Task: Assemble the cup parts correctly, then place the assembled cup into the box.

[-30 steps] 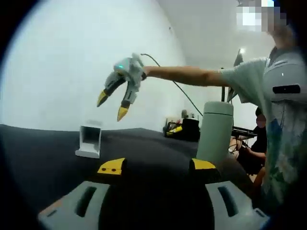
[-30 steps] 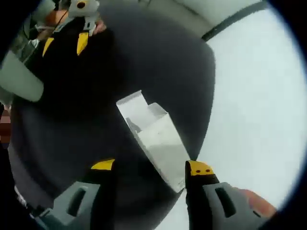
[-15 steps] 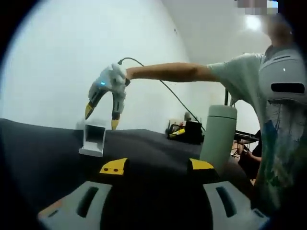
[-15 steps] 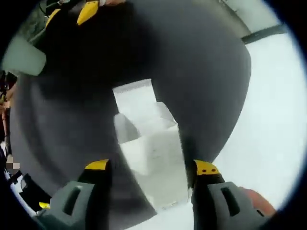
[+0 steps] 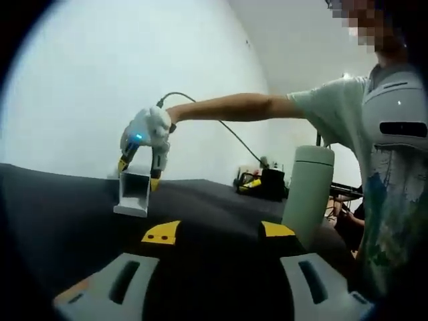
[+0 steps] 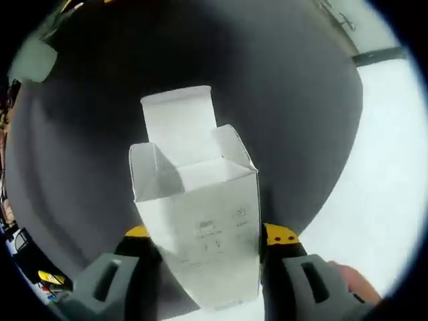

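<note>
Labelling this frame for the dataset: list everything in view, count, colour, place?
box: 1, white, flaps open, standing on the dark table, between the right gripper's jaws
cup: 1, pale green, upright on the table, near the left gripper's right jaw
table: 1, dark grey, under everything
gear in the background: dark with yellow bits, far edge of the table, too small to identify
seated person: 1, dark clothes, behind the cup
left gripper: grey, yellow tips, open, empty
right gripper: grey, yellow tips, open around the box
person's arm: 1, bare, reaching to the box
</note>
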{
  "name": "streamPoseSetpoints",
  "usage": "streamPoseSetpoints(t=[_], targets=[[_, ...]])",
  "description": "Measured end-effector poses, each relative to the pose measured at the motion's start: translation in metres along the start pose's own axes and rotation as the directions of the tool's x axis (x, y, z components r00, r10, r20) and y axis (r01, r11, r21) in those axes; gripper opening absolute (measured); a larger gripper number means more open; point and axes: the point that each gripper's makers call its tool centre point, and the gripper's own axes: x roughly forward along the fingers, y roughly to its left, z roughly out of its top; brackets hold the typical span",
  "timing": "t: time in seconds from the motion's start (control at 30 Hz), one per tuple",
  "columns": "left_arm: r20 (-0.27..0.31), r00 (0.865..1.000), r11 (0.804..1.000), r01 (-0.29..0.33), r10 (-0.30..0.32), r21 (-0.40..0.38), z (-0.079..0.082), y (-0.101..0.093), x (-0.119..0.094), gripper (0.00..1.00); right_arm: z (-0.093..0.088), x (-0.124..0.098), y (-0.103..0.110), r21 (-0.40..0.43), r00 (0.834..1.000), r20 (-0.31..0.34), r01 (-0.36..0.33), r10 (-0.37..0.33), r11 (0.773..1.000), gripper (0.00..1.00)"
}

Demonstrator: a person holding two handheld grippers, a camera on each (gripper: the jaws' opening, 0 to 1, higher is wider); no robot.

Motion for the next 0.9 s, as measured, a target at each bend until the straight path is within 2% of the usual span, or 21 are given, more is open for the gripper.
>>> streamPoseSetpoints(t=[0.13,0.23,0.33,0.43,0.5,0.6,0.67,0.7,0.77,0.83,0.9], targets=[[-0.002,1.000,1.000,-0.006,0.006,-0.001,-0.001,0.001,0.000,0.40,0.001,-0.009,-0.009,0.158,0.996,0.060,0.063,-0.073,0.986,0.52],[0.004,1.000,1.000,-0.013,0.013,-0.005,0.000,0.002,-0.001,0.40,-0.002,-0.020,-0.017,0.217,0.987,0.094,0.107,-0.130,0.970,0.52],[0.015,1.000,1.000,-0.022,0.022,-0.014,0.002,0.005,-0.002,0.39,-0.005,-0.032,-0.020,0.329,0.974,0.142,0.122,-0.177,0.936,0.51],[0.018,0.999,0.999,-0.026,0.026,-0.020,0.003,0.006,-0.002,0.38,-0.006,-0.051,-0.019,0.438,0.951,0.193,0.137,-0.241,0.889,0.51],[0.013,1.000,1.000,-0.026,0.027,-0.015,0.002,0.006,-0.002,0.38,-0.009,-0.062,-0.019,0.488,0.940,0.209,0.139,-0.269,0.862,0.51],[0.011,1.000,1.000,-0.028,0.028,-0.015,0.001,0.007,-0.002,0.38,-0.014,-0.079,-0.019,0.518,0.926,0.208,0.169,-0.315,0.839,0.51],[0.014,0.999,0.999,-0.029,0.029,-0.017,0.002,0.008,-0.004,0.38,-0.011,-0.096,-0.018,0.556,0.902,0.206,0.212,-0.380,0.804,0.51],[0.016,0.999,0.999,-0.028,0.029,-0.017,0.002,0.008,-0.004,0.37,-0.012,-0.105,-0.020,0.574,0.891,0.211,0.220,-0.403,0.789,0.50],[0.014,0.999,0.999,-0.031,0.031,-0.018,0.002,0.009,-0.005,0.37,-0.006,-0.121,-0.021,0.632,0.859,0.235,0.220,-0.454,0.743,0.50],[0.011,0.999,0.999,-0.033,0.034,-0.017,0.001,0.010,-0.006,0.37,0.000,-0.137,-0.019,0.673,0.820,0.258,0.227,-0.511,0.704,0.50],[0.011,0.999,0.999,-0.033,0.033,-0.017,0.001,0.011,-0.006,0.37,0.001,-0.153,-0.020,0.732,0.768,0.267,0.231,-0.582,0.640,0.50]])
